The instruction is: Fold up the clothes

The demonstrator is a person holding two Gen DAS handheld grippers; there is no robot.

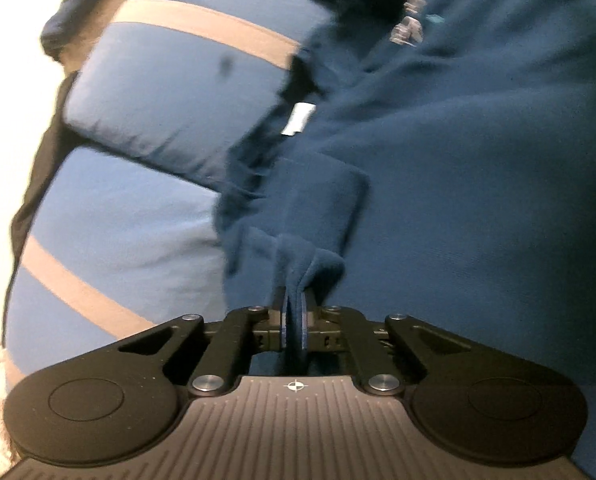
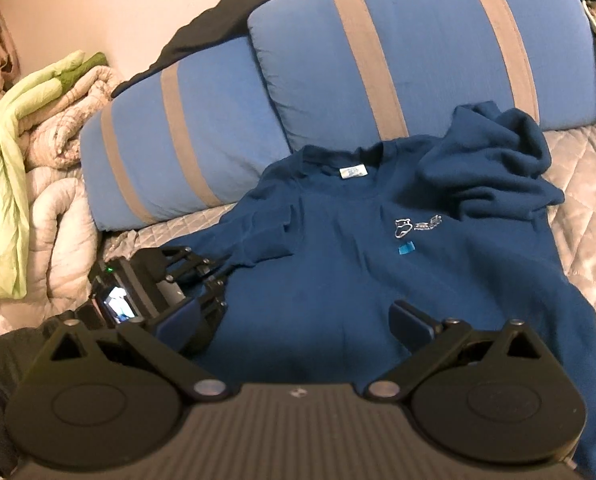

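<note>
A dark blue sweatshirt [image 2: 338,264] lies front up on the bed, with a white neck label [image 2: 352,171] and a small chest logo [image 2: 416,226]. One sleeve is bunched in a heap [image 2: 494,156] at the far right. My left gripper [image 1: 294,300] is shut on a pinched fold of the sweatshirt [image 1: 438,160] at its left sleeve side. The right wrist view shows the left gripper [image 2: 218,276] low at the garment's left edge. My right gripper [image 2: 294,316] stands open above the lower front of the sweatshirt, with nothing pressed between its fingers.
Two blue pillows with grey stripes [image 2: 418,52] [image 2: 178,140] lean against the wall behind the sweatshirt. A grey quilted bedspread [image 2: 578,208] covers the bed. Rumpled blankets and a green cloth [image 2: 38,140] pile up at the left. A dark garment [image 2: 226,12] lies behind the pillows.
</note>
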